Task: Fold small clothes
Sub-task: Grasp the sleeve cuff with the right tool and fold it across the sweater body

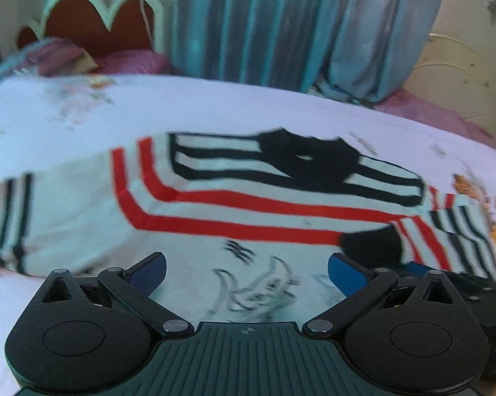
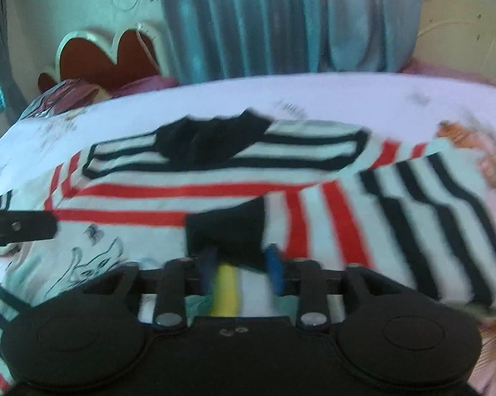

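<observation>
- A bed covered with a white sheet (image 1: 215, 105) printed with faint floral patterns fills both wrist views, with long grey-blue curtains (image 1: 281, 23) hanging behind it and a scalloped brown headboard with a pale trim (image 1: 93, 23) at the far left.
- Purple and patterned pillows (image 1: 129, 61) lie bunched against the headboard, well apart from the garment.
- A small white long-sleeved shirt with red and black stripes and a black collar (image 1: 248, 198) lies spread flat in the middle of the bed, collar toward the curtains, a line-drawn print (image 1: 258, 287) on its chest.
- The shirt's right-hand sleeve (image 2: 429, 217) is turned inward over the body, its black cuff (image 2: 228, 234) resting on the red chest stripes.
- The left gripper (image 1: 247, 274), black with blue finger pads (image 1: 149, 272), hovers just above the chest print with its jaws spread wide and nothing between them.
- The right gripper (image 2: 241, 264), of the same build, has its blue fingers (image 2: 274, 267) drawn narrow on the black cuff of the folded sleeve; a yellow strip (image 2: 226, 288) shows between the fingers, blurred.
- The tip of the left gripper appears at the left edge of the right wrist view, low over the shirt's other side.
- Both views are smeared by motion, so fine detail of the fabric cannot be told.
</observation>
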Available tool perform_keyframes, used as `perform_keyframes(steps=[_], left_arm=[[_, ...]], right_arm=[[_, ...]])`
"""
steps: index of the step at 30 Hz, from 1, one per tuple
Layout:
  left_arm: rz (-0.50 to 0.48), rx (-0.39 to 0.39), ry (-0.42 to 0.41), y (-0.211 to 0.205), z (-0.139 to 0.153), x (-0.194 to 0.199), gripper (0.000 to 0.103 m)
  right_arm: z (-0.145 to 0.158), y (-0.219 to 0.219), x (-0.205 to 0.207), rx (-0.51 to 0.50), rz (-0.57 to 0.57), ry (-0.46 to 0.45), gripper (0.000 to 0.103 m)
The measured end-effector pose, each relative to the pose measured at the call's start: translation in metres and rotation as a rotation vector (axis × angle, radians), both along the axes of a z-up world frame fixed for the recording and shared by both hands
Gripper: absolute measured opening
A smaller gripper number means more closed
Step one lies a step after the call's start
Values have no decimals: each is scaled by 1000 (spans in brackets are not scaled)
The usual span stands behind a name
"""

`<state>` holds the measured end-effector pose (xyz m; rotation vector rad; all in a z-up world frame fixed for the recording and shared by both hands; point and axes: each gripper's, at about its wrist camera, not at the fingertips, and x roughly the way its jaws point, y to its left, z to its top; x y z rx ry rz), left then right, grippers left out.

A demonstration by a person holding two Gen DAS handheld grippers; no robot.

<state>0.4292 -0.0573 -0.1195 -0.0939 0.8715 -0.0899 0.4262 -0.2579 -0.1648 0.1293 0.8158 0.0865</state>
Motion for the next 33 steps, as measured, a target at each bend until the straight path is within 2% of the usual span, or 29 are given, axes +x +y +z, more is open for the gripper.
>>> perform_keyframes(steps=[3, 6, 11, 14, 15, 17, 19, 20, 21, 24, 28, 32, 33], left_arm=[[-55, -82, 49, -11, -10, 5, 103], [-111, -155, 52, -30, -19, 11, 103], [-185, -225, 76, -65, -33, 28, 102], [-224, -287, 116, -78, -46, 38, 66], [-219, -296, 130, -81, -49, 39, 62], [-219, -277, 103, -86, -52, 39, 57], [-205, -269, 90, -87, -53, 39, 46], [-201, -265, 84, -86, -52, 40, 31], [-208, -263, 76, -84, -52, 41, 6], [-205, -281, 57, -77, -45, 43, 6], [-192, -321, -55, -57, -9, 40, 6], [-139, -309, -156, -23, 21, 40, 6], [-121, -294, -171, -13, 23, 39, 6]], right_arm=[[8, -1, -16, -11, -5, -28, 46], [18, -22, -37, -62, -63, -58, 55], [21, -63, -71, -167, -177, -54, 56], [17, -88, -85, -182, -258, -34, 57], [14, -95, -87, -186, -283, -24, 58], [8, -106, -91, -177, -326, -5, 59], [3, -116, -90, -153, -350, 13, 61], [0, -117, -88, -150, -357, 18, 61], [-3, -118, -85, -146, -359, 24, 61], [-7, -120, -81, -122, -367, 34, 61], [-8, -120, -74, -112, -375, 28, 60], [-8, -112, -65, -89, -356, 22, 56], [-8, -109, -63, -76, -347, 19, 52]])
